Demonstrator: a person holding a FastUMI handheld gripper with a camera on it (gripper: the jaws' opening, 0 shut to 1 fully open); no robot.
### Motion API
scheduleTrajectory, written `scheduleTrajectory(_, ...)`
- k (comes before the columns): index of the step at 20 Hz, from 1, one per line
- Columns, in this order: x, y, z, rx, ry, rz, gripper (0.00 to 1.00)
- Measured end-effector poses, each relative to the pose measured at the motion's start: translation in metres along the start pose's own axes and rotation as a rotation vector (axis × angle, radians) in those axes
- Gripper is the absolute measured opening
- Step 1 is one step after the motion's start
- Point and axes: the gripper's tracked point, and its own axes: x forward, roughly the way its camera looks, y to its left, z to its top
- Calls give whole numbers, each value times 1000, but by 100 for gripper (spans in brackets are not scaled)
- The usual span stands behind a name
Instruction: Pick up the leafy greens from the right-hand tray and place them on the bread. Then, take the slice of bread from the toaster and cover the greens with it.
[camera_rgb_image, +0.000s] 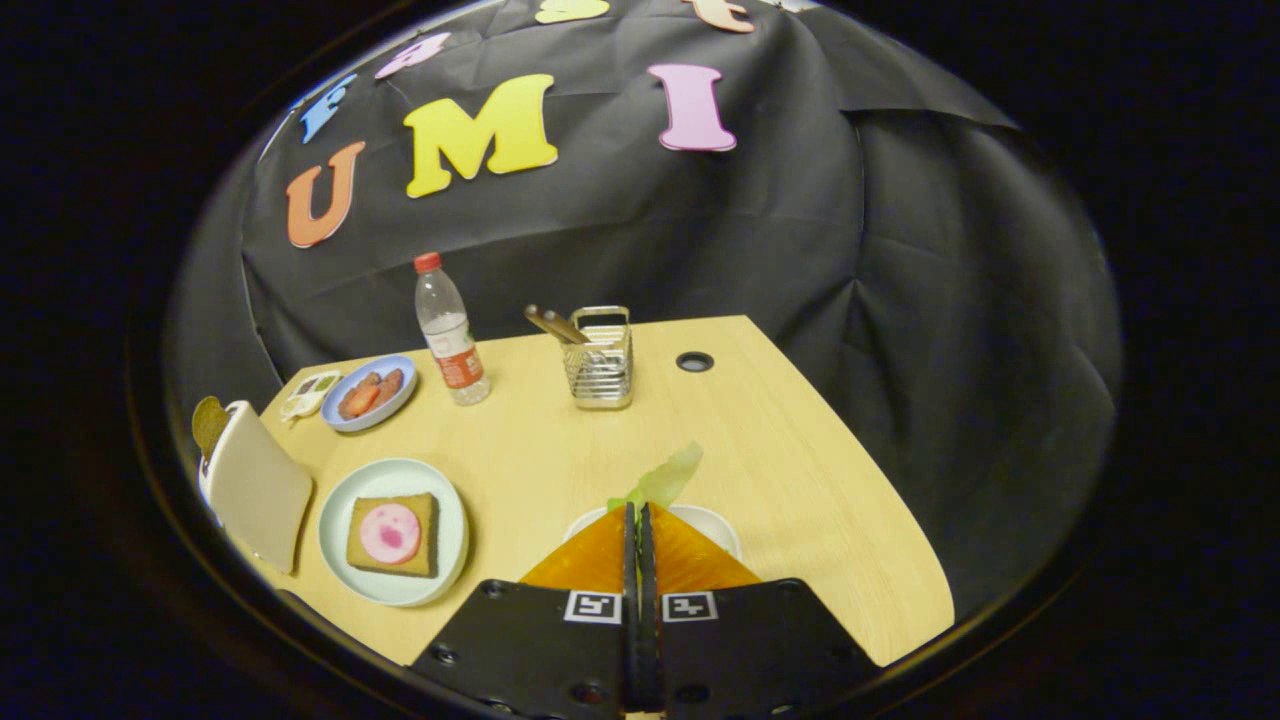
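My gripper (638, 510) is shut on the leafy greens (668, 478), whose pale green leaf sticks out ahead of the orange fingers (590, 558). Under the fingers lies the white right-hand tray (718, 525), mostly hidden. To the left, a pale plate (448, 548) holds a slice of bread (424, 532) topped with a pink round of meat (390, 532). Further left stands the white toaster (258, 488) with a brown slice of bread (208, 422) poking out of its top.
At the back of the wooden table (780, 460) stand a clear bottle with a red cap (450, 335), a metal holder with chopsticks (598, 362), a blue plate of food (372, 392) and a small sachet (308, 393). A cable hole (694, 361) lies behind the holder.
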Motion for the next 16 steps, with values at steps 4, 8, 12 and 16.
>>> scheduleTrajectory(4, -25, 40, 9, -50, -40, 25, 0)
scheduleTrajectory(8, -45, 91, 12, -81, -58, 77, 0)
scheduleTrajectory(12, -58, 152, 15, -131, -81, 138, 0)
scheduleTrajectory(16, -56, 218, 11, -169, -81, 203, 0)
